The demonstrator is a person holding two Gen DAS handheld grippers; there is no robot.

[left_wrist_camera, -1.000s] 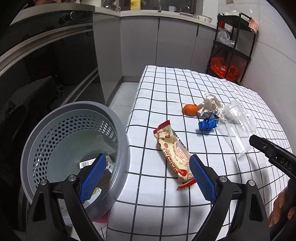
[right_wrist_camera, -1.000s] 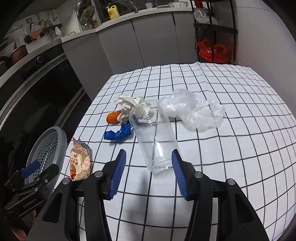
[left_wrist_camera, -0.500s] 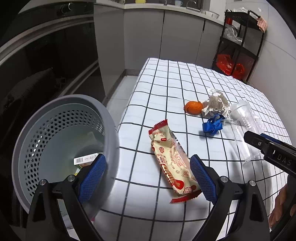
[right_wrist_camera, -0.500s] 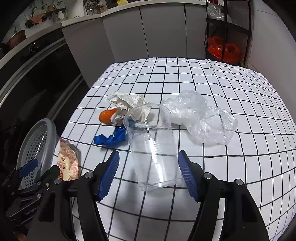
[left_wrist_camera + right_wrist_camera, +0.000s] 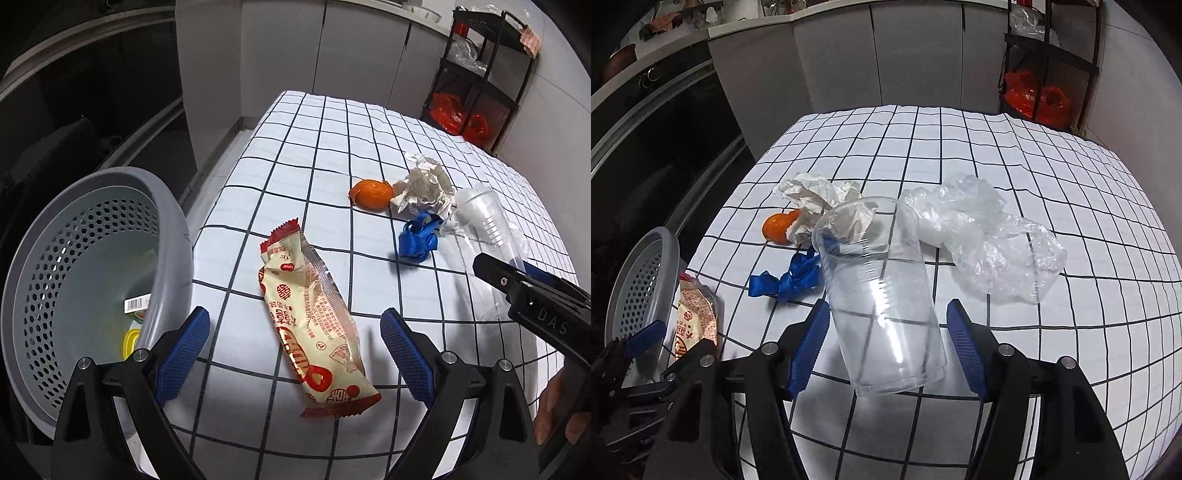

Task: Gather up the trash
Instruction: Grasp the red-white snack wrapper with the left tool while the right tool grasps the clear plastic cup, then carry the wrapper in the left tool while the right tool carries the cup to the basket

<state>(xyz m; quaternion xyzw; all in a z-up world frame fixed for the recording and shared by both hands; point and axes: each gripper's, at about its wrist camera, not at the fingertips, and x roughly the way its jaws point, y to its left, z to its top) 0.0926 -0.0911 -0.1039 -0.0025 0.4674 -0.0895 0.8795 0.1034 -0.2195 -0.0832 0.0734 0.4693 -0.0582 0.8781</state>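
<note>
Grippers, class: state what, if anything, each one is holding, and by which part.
Nothing is held. The left gripper stands open over the snack wrapper; the right gripper stands open around the clear cup, pads not pressing it.

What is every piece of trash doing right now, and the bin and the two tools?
Clear plastic cup: on its side, between the right tool's pads, not squeezed.
Snack wrapper: flat on the table, between the left tool's pads, untouched.
Blue ribbon: knotted, lying loose.
Paper: crumpled.
Plastic bag: scrunched.
Orange peel: lying by the paper.
Bin: holds some trash.
Left tool: open.
Right tool: open.
</note>
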